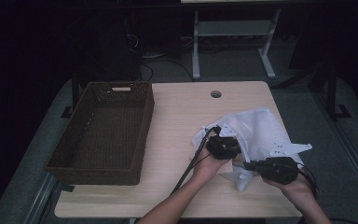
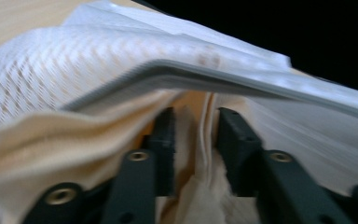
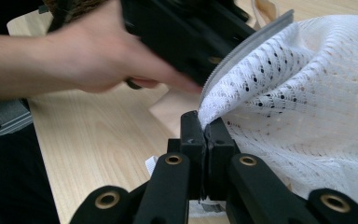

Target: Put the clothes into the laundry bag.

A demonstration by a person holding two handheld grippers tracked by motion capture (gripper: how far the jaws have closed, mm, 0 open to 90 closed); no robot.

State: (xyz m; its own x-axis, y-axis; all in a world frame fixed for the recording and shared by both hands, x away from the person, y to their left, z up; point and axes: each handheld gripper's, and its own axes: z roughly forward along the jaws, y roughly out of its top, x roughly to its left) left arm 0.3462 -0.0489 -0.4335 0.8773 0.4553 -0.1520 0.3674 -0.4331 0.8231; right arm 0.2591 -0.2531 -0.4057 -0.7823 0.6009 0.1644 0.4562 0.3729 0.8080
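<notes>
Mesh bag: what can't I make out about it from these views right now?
- What is inside the mesh bag: high view too dim and small.
- Left gripper view: blurred; cream cloth lies between its parted jaws, contact unclear.
- Bag's near corner: in the high view the right gripper, shut on the bag, hides it.
- Basket floor: too dark.

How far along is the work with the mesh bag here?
Early. The right gripper is shut on the mesh bag at its corner. The left gripper is open inside the bag's mouth, cream cloth around its jaws. The basket holds nothing yet.
</notes>
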